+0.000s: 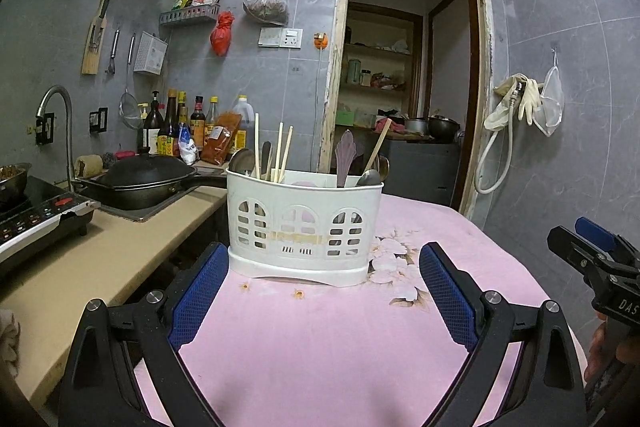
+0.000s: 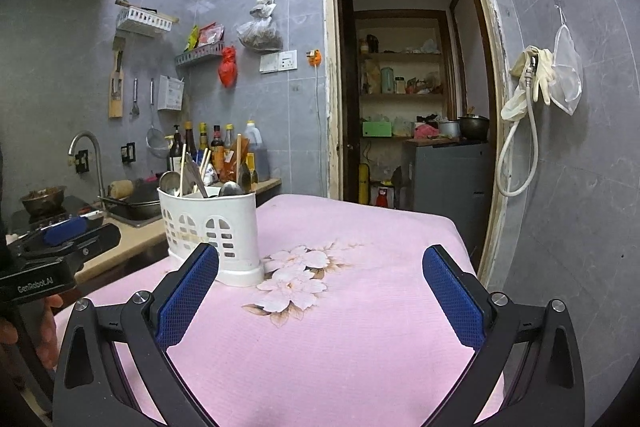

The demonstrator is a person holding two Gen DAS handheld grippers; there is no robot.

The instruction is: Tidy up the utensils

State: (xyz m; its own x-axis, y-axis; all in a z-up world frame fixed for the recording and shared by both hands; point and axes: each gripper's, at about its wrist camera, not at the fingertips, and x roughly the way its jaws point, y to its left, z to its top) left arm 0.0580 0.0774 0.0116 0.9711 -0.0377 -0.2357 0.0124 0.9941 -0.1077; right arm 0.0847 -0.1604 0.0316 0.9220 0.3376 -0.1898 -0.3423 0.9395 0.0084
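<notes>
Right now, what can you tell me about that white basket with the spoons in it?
The white utensil holder looks like plastic: a curved tub on a wider base, its front pierced with arched, window-like cutouts and crossed by a worn yellowish strip. It stands upright on the pink flowered cloth, near the edge beside the counter. Chopsticks, metal spoons and a purple scalloped handle stick out. Neither gripper touches it.

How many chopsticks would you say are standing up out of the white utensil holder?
4: three chopsticks rise from the left compartment of the white utensil holder, and one chopstick leans from the right compartment. Shorter ones may sit hidden inside.
</notes>
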